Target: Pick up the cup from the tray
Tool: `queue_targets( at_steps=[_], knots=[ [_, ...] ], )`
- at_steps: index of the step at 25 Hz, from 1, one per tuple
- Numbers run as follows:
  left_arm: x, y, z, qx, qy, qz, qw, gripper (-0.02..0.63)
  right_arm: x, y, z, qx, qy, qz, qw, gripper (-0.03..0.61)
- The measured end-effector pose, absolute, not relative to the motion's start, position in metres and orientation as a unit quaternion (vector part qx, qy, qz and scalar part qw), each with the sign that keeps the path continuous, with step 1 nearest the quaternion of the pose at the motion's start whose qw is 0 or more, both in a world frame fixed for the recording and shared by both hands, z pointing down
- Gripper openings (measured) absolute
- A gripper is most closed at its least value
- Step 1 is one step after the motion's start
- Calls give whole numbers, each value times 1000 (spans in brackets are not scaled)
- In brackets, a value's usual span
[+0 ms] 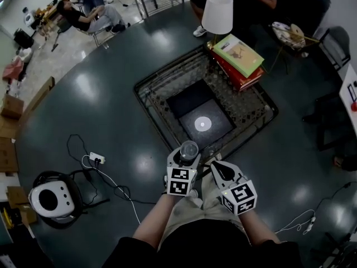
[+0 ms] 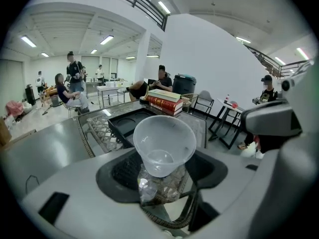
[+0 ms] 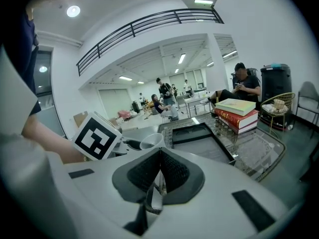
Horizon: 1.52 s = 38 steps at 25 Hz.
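Cup grasped in left gripper jaws, off the tray at frame centre. Right gripper clenched, empty. Pick-up looks done; next: hold level.

This is a large, open indoor hall used as a shared workspace, with white walls, long ceiling strip lights and a railed mezzanine walkway running overhead. People sit on chairs around folding tables in the background, and cardboard boxes are stacked along the edge of the glossy dark floor. Nearby, a low wire-framed table carries a table lamp and a stack of books, and a power strip lies on the floor.
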<state>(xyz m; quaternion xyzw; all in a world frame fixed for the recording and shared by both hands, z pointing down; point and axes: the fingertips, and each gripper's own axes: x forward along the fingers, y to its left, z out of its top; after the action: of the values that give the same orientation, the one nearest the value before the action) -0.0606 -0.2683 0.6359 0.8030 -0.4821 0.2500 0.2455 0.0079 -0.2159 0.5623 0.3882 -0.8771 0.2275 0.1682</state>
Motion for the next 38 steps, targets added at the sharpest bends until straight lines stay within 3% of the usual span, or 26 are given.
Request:
queue_targets(
  at_steps=[38],
  knots=[
    [-74, -182, 580, 834, -448, 222, 234, 284, -23, -158, 542, 391, -889, 164, 175, 12]
  ],
)
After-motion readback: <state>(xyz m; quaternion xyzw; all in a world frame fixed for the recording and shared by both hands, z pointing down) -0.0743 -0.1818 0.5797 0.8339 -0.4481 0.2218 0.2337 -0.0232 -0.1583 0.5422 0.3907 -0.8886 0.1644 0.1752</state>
